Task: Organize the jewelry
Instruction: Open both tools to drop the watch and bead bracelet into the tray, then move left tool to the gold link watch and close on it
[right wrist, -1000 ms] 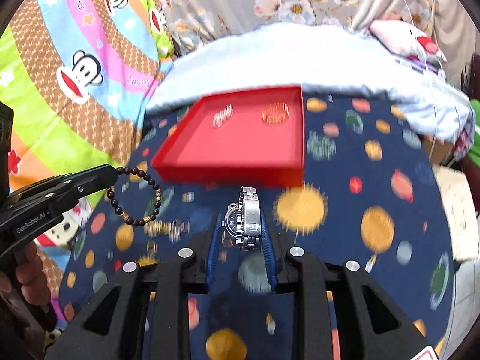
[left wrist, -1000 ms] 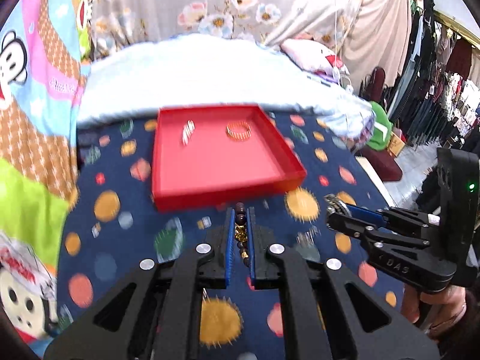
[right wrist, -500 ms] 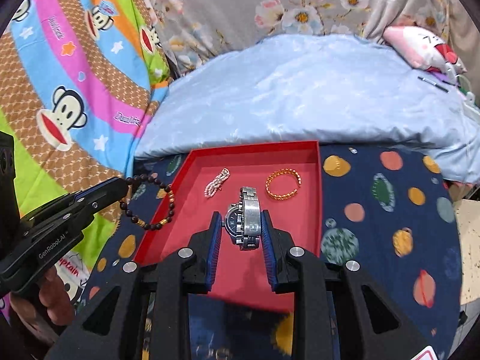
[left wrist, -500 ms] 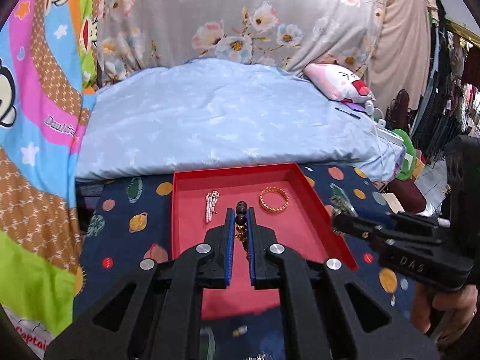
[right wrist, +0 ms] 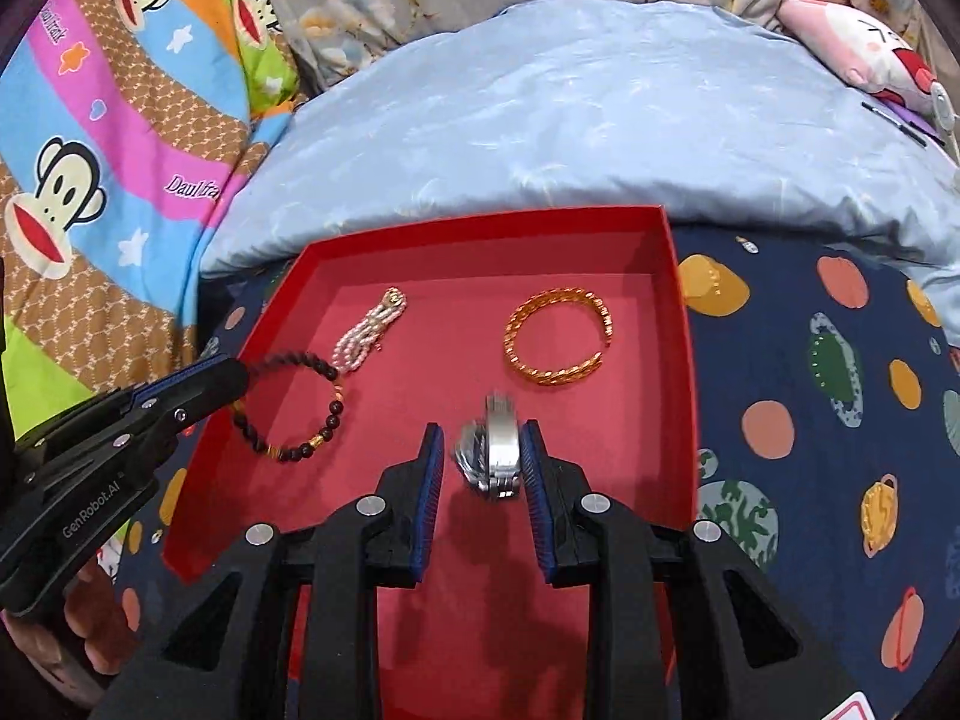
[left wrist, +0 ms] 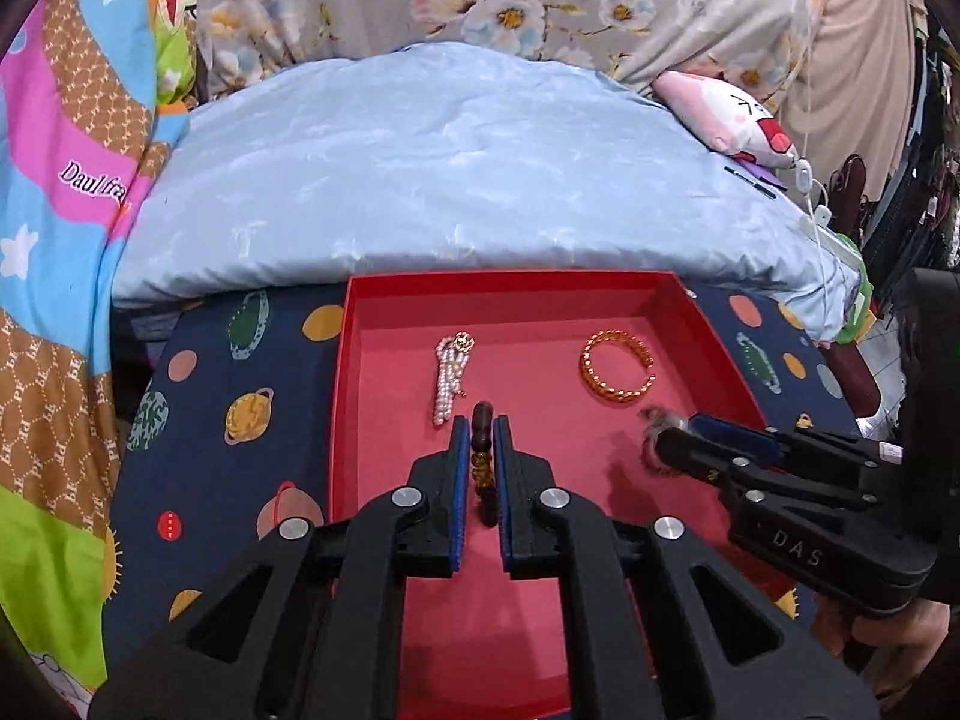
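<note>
Both grippers now hang over the shallow red cardboard tray [right wrist: 675,360], where a second ago they were short of its near edge, above the navy planet-print bedspread [right wrist: 840,420].

The right gripper [right wrist: 483,456] has just let its fingers spread: half a second ago the blue pads pinched the silver metal-link wristwatch [right wrist: 495,450], and now a gap shows on the left side of the watch, which is motion-blurred at the centre of the right wrist view. It looks to be dropping, or about to drop, onto the tray floor; whether it touches the right pad I cannot tell.

The left gripper [left wrist: 480,468] keeps its fingers narrow, clamped on the dark brown beaded bracelet with gold accents [right wrist: 300,408]. In the right wrist view the loop hangs from the tips at the left of the frame, over the tray's left part, just beside the white pearl strand bracelet [right wrist: 369,333]. The twisted gold open bangle [right wrist: 558,339] lies in the upper right of the tray.

So, by my judgement, the watch is as good as delivered and the beaded bracelet is next to be released; with both in, four pieces would sit in the tray.
</note>
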